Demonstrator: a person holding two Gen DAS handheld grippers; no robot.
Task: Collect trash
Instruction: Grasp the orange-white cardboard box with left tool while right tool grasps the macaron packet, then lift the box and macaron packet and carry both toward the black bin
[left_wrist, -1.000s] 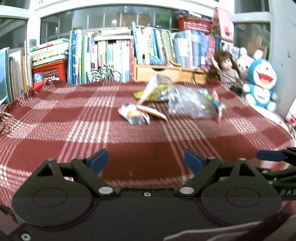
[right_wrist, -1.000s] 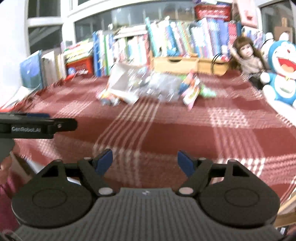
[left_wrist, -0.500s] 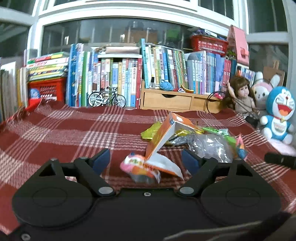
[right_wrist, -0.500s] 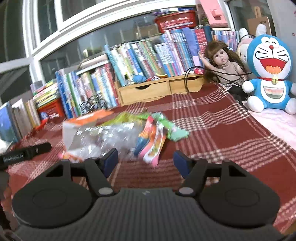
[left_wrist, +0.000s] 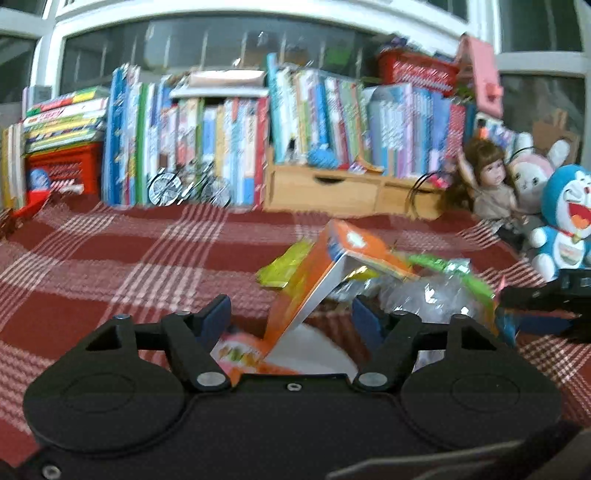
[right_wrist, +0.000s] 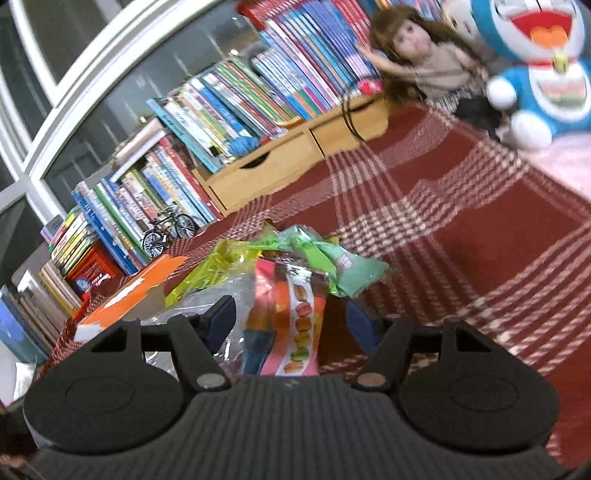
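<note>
A pile of trash lies on the red plaid cloth (left_wrist: 110, 266). My left gripper (left_wrist: 291, 314) is at the pile's left end with its jaws closing. An orange carton (left_wrist: 314, 280) leans between the fingers over a pink-orange wrapper (left_wrist: 240, 354), and the pads stand apart from both. A yellow wrapper (left_wrist: 284, 269) and a clear plastic bag (left_wrist: 436, 295) lie behind. My right gripper (right_wrist: 290, 317) is open at the pile's right end, astride a pink macaron wrapper (right_wrist: 295, 321) without pressing on it. A green wrapper (right_wrist: 332, 266) lies just beyond. One right finger (left_wrist: 535, 293) shows in the left wrist view.
Rows of books (left_wrist: 221, 140) and a wooden drawer box (left_wrist: 332, 192) line the back. A small bicycle model (left_wrist: 184, 188) and a red basket (left_wrist: 62, 166) stand at the left. A doll (left_wrist: 491, 184) and a blue plush toy (left_wrist: 565, 221) sit at the right.
Both grippers have moved forward from the cloth's near edge up to the trash pile, which now lies between their fingers. The left jaws have narrowed. The right gripper has rolled, tilting its view.
</note>
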